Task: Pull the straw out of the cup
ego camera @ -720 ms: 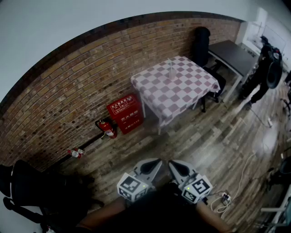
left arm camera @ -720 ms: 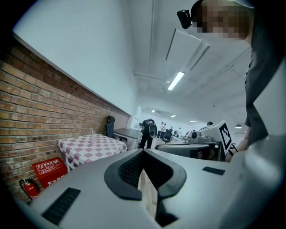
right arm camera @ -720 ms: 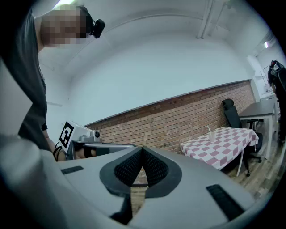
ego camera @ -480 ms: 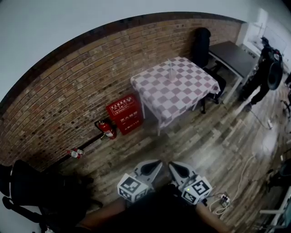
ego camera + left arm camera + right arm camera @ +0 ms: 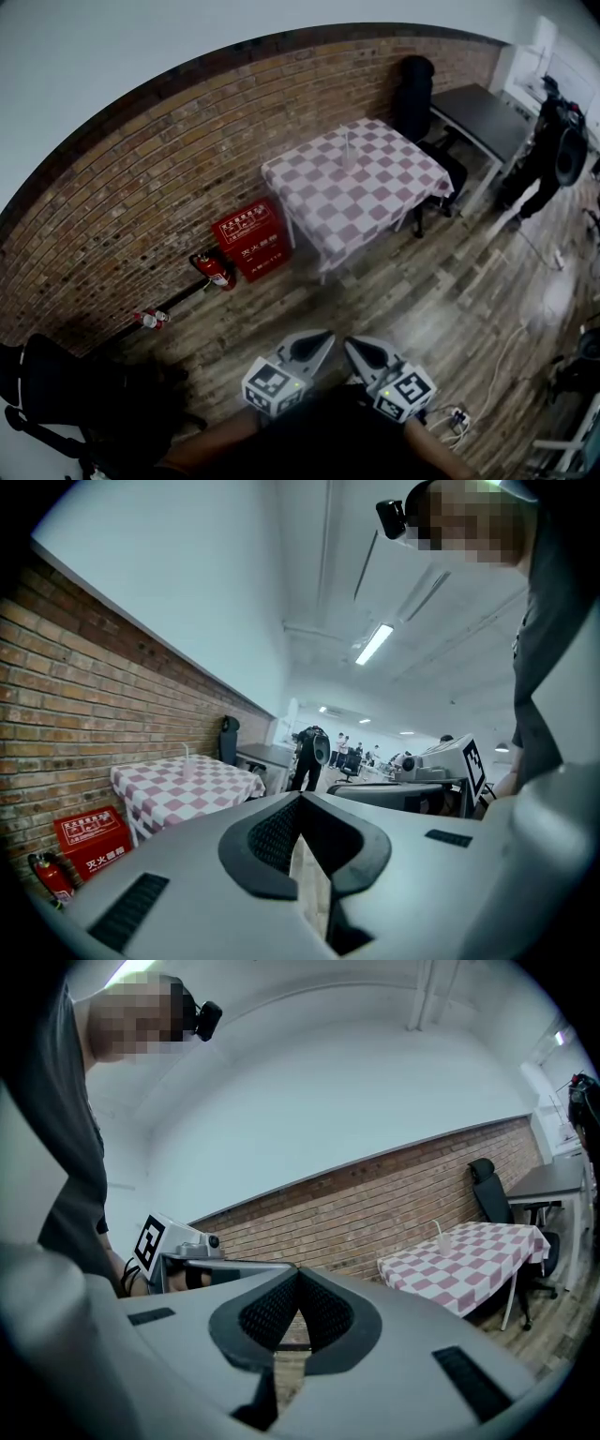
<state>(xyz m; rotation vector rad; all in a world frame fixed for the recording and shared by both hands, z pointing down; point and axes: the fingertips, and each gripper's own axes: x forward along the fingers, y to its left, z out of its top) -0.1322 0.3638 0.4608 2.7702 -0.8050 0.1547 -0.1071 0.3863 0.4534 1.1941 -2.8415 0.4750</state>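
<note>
Two tools are being held low and close to the person's body, the left tool [image 5: 319, 339] and the right tool [image 5: 356, 345] side by side, both pointing roughly level toward the far wall. Each is keeping its jaws together with nothing between them, as both gripper views are showing.

Judging from this, the task is sitting at its very start: the approach. The cup [image 5: 349, 153] is standing upright on the checked worktop [image 5: 375, 202] across the room, near the brick wall side, with the straw [image 5: 348, 139] sticking up out of it. Both are well apart from the tools. The next move is probably calling for walking over the wooden floor [image 5: 422, 291] to the worktop, then parting the jaws of one tool to pinch the straw, likely while the other is steadying the cup, since a light cup could be tipping or lifting along with the straw.

Around the worktop, a red box [image 5: 248, 234] and an extinguisher [image 5: 214, 270] are sitting against the wall to its left, a black chair [image 5: 417, 89] and a dark desk [image 5: 483, 112] are standing behind it, and a person [image 5: 548, 141] is standing off to the right. Nothing is blocking the straight path; only a cable [image 5: 450, 417] is lying on the floor near the right tool, something to be stepping around.
</note>
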